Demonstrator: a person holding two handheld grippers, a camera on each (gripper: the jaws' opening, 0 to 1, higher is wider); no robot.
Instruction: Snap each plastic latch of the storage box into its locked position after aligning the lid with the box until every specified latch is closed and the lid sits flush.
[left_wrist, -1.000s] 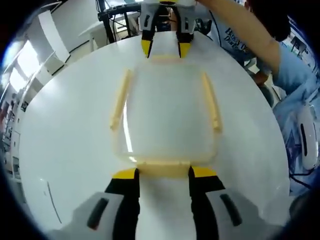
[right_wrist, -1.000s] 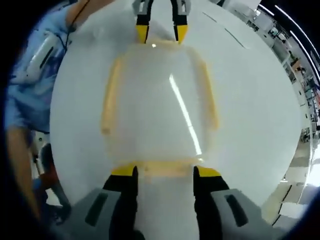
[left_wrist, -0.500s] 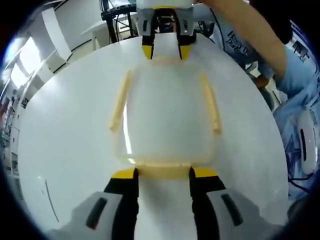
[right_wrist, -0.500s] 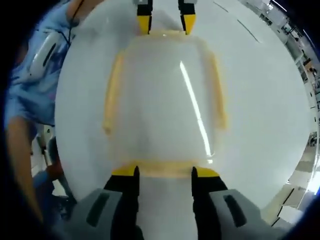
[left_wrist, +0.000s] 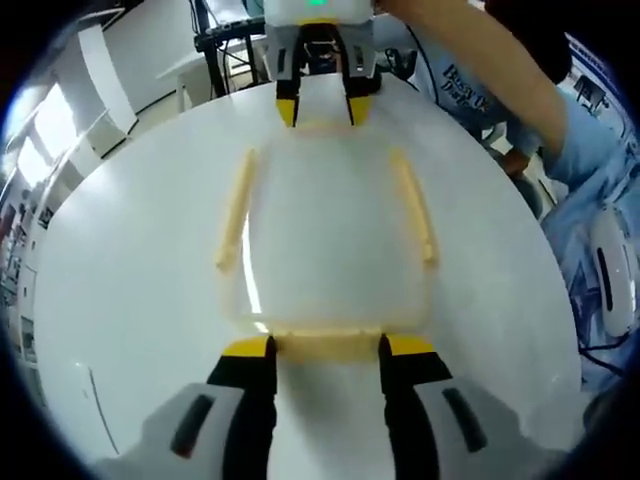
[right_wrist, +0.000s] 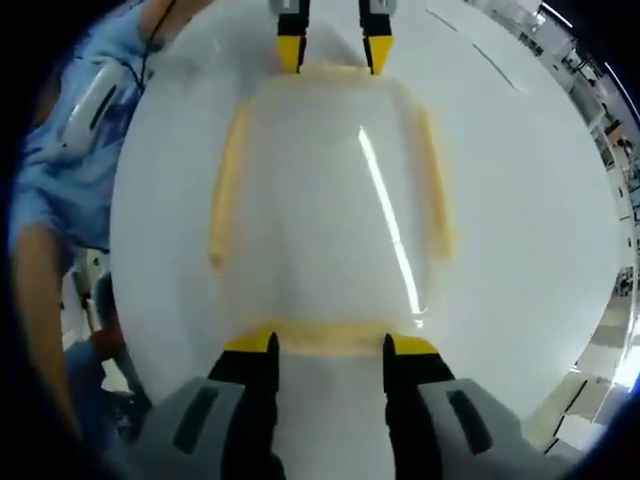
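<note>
One storage box, four pale yellow latches as far as visible, two grippers, one round white table

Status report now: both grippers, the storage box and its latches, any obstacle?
Left gripper open at near end latch. Right gripper open at opposite end latch. Storage box lidded on white table. No obstacle seen.

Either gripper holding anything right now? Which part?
Nothing is clamped. The left gripper and right gripper have open jaws, each straddling an end latch of the box, tips at its edge.
</note>
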